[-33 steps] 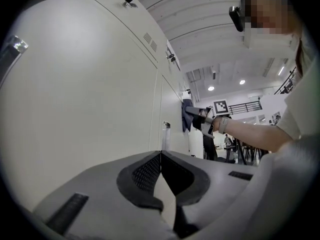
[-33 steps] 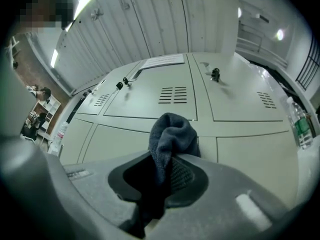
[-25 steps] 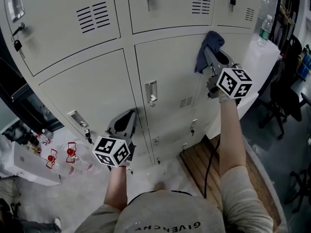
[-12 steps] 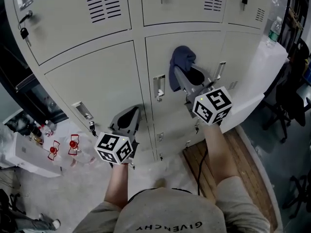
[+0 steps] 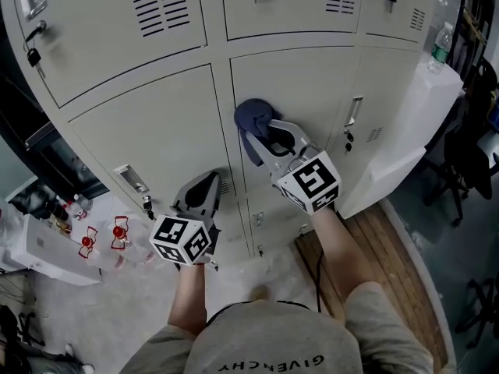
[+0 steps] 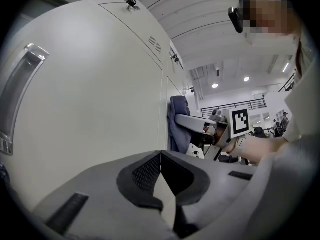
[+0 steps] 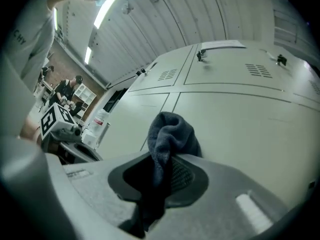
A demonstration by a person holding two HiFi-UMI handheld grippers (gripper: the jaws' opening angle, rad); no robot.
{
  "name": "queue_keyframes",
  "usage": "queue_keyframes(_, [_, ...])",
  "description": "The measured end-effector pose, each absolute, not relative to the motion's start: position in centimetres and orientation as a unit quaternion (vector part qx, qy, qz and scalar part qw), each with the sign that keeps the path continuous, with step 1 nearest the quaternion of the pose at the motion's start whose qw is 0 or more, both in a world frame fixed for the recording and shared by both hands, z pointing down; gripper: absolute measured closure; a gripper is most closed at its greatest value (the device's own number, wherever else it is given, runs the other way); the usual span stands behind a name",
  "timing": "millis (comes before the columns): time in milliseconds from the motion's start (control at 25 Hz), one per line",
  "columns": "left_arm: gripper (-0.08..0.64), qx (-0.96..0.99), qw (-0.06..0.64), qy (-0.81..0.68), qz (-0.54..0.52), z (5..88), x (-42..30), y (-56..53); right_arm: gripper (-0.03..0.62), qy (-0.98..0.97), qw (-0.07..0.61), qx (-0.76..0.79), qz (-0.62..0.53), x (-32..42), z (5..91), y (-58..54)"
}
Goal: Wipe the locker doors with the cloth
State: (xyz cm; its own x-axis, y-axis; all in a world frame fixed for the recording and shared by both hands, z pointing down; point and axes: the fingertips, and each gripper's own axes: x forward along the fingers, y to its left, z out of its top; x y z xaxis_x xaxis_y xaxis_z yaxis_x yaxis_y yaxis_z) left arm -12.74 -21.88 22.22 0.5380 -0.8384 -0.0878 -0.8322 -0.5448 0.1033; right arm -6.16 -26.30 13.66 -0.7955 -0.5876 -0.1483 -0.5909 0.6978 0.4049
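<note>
Soft, even indoor light covers the pale grey metal locker doors [image 5: 156, 123] in the head view, with little glare and faint shadows, though the lower corners are dim. Both gripper views bulge fisheye-fashion inside black vignetted corners. A long ceiling strip light [image 7: 107, 8] burns out white, and the dark blue terry cloth [image 7: 170, 134] sinks into near-black shadow lower down.

Left gripper [image 5: 209, 181] low, jaws together, empty, forearm close to torso. Right gripper [image 5: 262, 129] higher, arm stretched forward, jaws clamped on cloth [image 5: 249, 115].
</note>
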Motion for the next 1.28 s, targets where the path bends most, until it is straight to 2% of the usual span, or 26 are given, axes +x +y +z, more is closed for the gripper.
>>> queue_keyframes(560, [0.561, 0.882, 0.034, -0.466, -0.055, 23.2, -11.7, -22.7, 0.532, 0.905, 0.032, -0.394, 0.156, 4.0, 13.8, -30.9])
queue_keyframes(1280, [0.561, 0.881, 0.038, -0.469, -0.048, 23.8, -12.0, -23.0, 0.531, 0.852, 0.034, -0.508, 0.119, 14.8, 15.4, -35.1])
